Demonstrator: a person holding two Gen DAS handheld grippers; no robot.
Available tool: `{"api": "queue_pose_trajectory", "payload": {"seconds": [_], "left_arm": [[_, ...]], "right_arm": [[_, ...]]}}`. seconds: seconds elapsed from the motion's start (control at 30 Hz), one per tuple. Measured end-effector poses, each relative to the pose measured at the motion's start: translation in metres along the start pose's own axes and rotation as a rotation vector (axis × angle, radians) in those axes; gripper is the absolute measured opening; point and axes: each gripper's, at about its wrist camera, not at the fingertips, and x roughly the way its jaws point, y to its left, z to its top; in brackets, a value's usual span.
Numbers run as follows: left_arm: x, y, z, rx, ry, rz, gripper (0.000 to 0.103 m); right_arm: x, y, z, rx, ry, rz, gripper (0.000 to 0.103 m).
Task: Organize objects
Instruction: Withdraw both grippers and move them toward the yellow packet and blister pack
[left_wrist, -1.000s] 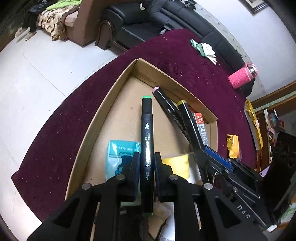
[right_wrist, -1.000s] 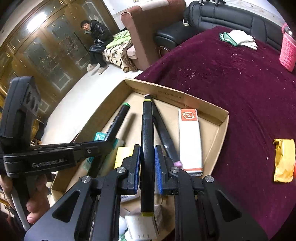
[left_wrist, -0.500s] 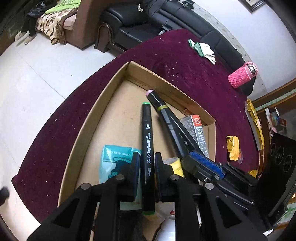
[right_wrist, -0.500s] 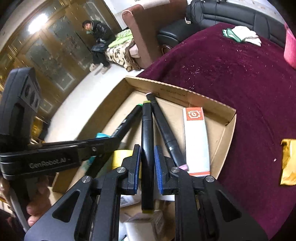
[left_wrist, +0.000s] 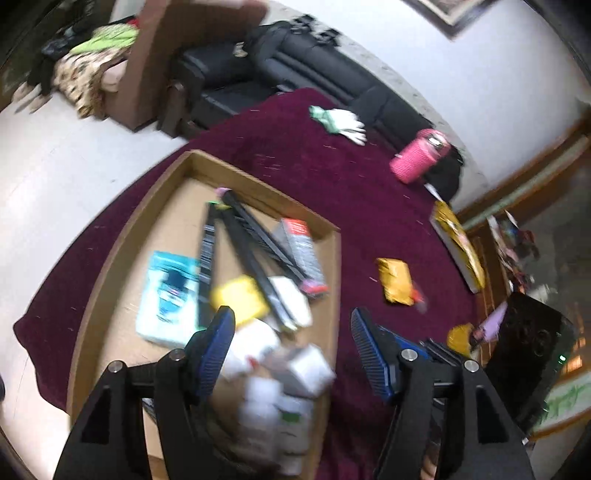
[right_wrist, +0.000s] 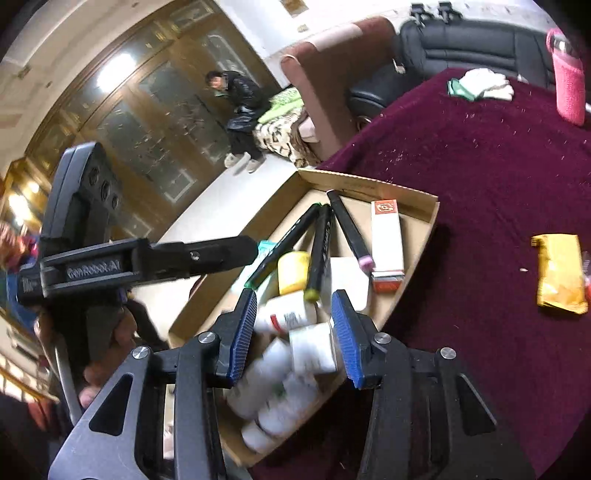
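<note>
A shallow cardboard box lies on the maroon table. In it lie three black markers: a green-capped one, a yellow-capped one and a pink-capped one. My left gripper is open and empty above the box's near end. My right gripper is open and empty above white bottles in the box. The left gripper's body shows in the right wrist view.
The box also holds a red-and-white carton, a yellow lid and a teal packet. On the table lie a yellow packet, white gloves and a pink bottle. A person sits far off.
Both grippers have opened and let go of their markers, which now lie in the box. Both grippers have pulled back and up from the box.
</note>
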Motion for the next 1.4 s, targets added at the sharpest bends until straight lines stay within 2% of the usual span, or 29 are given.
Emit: {"api": "queue_pose_trajectory", "payload": {"seconds": [0.07, 0.2, 0.6, 0.87, 1.2, 1.33, 1.4], "left_arm": [[-0.004, -0.016, -0.009, 0.031, 0.003, -0.047, 0.066], [-0.005, -0.049, -0.026, 0.092, 0.009, -0.075, 0.068], [0.010, -0.097, -0.057, 0.181, 0.069, -0.082, 0.069], [0.025, -0.108, -0.058, 0.202, 0.093, -0.067, 0.069], [0.050, -0.111, -0.053, 0.191, 0.144, -0.055, 0.069], [0.057, -0.114, -0.049, 0.183, 0.155, -0.061, 0.069], [0.061, -0.116, -0.047, 0.184, 0.159, -0.072, 0.070]], "right_arm": [[-0.012, -0.004, -0.009, -0.010, -0.003, -0.067, 0.043], [-0.034, -0.012, -0.026, -0.001, -0.017, -0.119, 0.043], [-0.076, -0.057, -0.055, 0.056, -0.049, -0.217, 0.043], [-0.080, -0.099, -0.045, 0.093, -0.041, -0.269, 0.043], [-0.066, -0.135, -0.027, 0.119, -0.034, -0.256, 0.043], [-0.068, -0.145, -0.020, 0.138, -0.054, -0.280, 0.053], [-0.071, -0.148, -0.018, 0.134, -0.054, -0.303, 0.054]]}}
